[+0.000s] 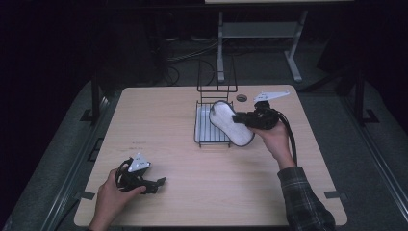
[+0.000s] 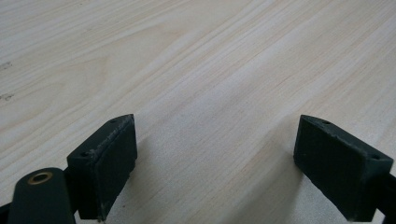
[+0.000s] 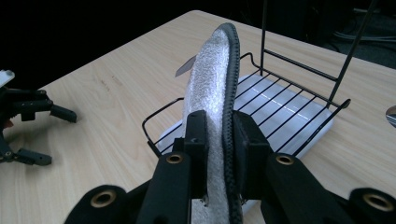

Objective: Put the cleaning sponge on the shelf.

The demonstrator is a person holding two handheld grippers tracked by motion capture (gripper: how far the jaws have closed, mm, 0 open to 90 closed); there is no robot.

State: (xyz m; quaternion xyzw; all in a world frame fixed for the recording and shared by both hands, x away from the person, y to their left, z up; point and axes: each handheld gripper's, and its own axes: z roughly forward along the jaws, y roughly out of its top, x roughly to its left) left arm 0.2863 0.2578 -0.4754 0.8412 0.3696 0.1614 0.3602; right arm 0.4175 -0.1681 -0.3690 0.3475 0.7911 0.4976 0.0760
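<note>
A white fleecy insole [image 1: 230, 122] with a dark stitched edge hangs tilted over the black wire rack [image 1: 204, 139] at the table's middle back. My right gripper [image 1: 243, 120] is shut on the insole's near end; in the right gripper view the insole [image 3: 212, 88] stands on edge between the closed jaws, above the rack [image 3: 299, 119] and its white tray. My left gripper [image 1: 156, 185] rests open near the table's front left, held by a hand. In the left gripper view its jaws stand wide apart over bare wood, nothing between them.
The rack has a tall wire back [image 1: 217, 79] at its far side. A small round grommet [image 1: 241, 98] sits in the wooden tabletop [image 1: 159, 120] behind the rack. Beyond the table stand a desk frame and cables on a dark floor.
</note>
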